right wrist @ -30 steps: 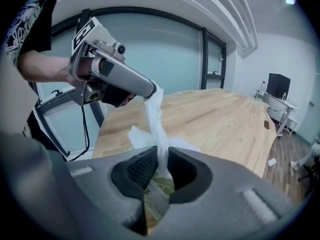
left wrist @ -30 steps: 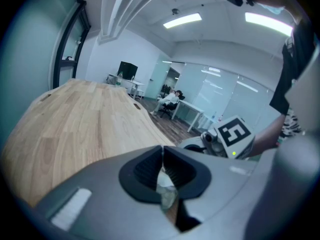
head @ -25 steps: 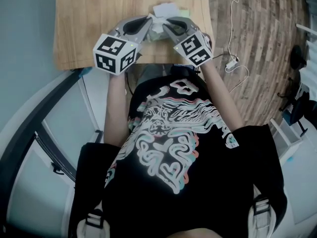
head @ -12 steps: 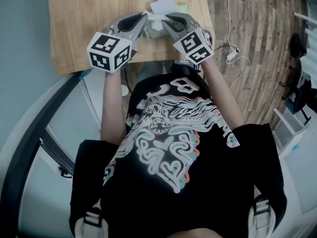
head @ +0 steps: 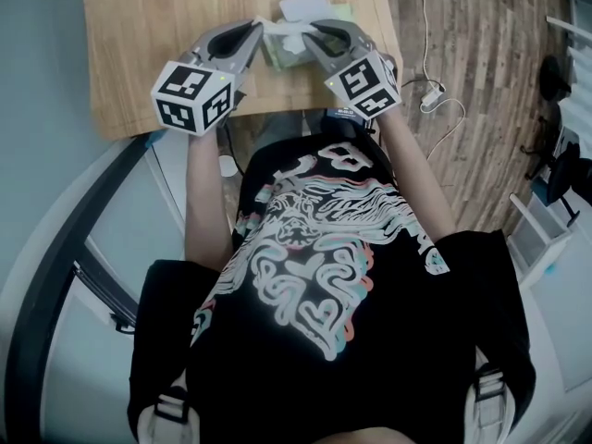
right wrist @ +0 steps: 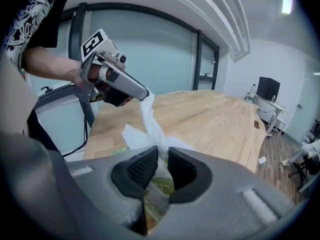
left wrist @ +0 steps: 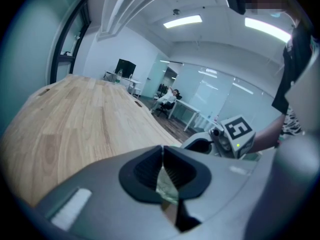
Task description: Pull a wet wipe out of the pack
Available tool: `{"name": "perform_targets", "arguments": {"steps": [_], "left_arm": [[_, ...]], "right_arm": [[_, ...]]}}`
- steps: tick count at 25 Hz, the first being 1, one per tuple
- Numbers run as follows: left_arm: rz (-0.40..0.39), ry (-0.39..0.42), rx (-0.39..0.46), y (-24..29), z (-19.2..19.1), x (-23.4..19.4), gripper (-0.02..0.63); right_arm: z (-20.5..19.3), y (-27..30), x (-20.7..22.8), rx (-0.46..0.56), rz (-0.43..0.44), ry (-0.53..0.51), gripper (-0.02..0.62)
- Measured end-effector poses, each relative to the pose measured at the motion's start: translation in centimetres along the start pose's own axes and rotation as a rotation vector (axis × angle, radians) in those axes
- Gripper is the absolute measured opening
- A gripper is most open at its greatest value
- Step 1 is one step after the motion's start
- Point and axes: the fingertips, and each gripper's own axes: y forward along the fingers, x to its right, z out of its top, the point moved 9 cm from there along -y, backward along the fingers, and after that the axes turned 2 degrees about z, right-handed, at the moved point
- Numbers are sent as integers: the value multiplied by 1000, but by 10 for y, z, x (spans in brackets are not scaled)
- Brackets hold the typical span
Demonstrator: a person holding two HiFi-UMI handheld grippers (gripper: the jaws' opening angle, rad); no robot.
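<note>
A greenish wet wipe pack [head: 289, 55] lies near the front edge of the wooden table [head: 157, 26]. My right gripper [head: 313, 31] is shut on the pack [right wrist: 159, 190], whose top shows between the jaws [right wrist: 162, 165]. A white wet wipe [right wrist: 149, 115] rises from the pack as a twisted strand to my left gripper [right wrist: 143, 95]. The left gripper [head: 261, 31] is shut on the wipe's end, a thin pale sliver [left wrist: 168, 188] between its closed jaws [left wrist: 163, 168]. White wipe material [head: 303, 9] bunches above the pack between both grippers. The right gripper [left wrist: 202, 144] faces the left one closely.
The table stretches away to the left and far side. A white cable and plug [head: 431, 117] lie on the wood-pattern floor at the right. Desks and chairs [left wrist: 167, 100] stand far off in the room. The person's torso [head: 314, 276] is close to the table's front edge.
The left gripper has drifted a little to the left with the wipe's end, drawing the strand out of the pack. The right gripper has kept its hold in place.
</note>
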Motion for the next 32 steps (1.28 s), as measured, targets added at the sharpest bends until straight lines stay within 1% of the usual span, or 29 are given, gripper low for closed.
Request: {"name": "perform_targets", "arguments": {"steps": [11,14,17,18,19,21,24,29,30,32], "left_arm": [[37,-32,-17,-16,-16,-16,-2],[50,-27,-44,-20,-25,-20,-2],[63,13,-110,-20,-36,-24,-2],[63,16,-126,-20,-39,-25,-2],[60,13,-136,-20,-41,-26,-2],[56,10,-147,-20,-43,-28,-2],[53,28,-167,-17,-49,-28,-2],[50,36,-183,-13,-57,-30,-2],[50,36,-184,-13,-58,-31,-2],[48,39,-187,-13,-60,-32,0]], "right_arm": [[1,-3,-3,-12,-33,-9,60],[1,-9,0,8,-118,-4,60],[1,-19,8,52,-188,48,58],[2,-22,10,69,-201,65,17],[3,-25,13,86,-213,78,0],[5,-29,17,115,-231,101,0],[4,-31,21,136,-231,149,0],[-1,-31,21,183,-193,218,0],[-1,-31,21,189,-200,224,0],[1,-32,22,188,-232,204,0]]}}
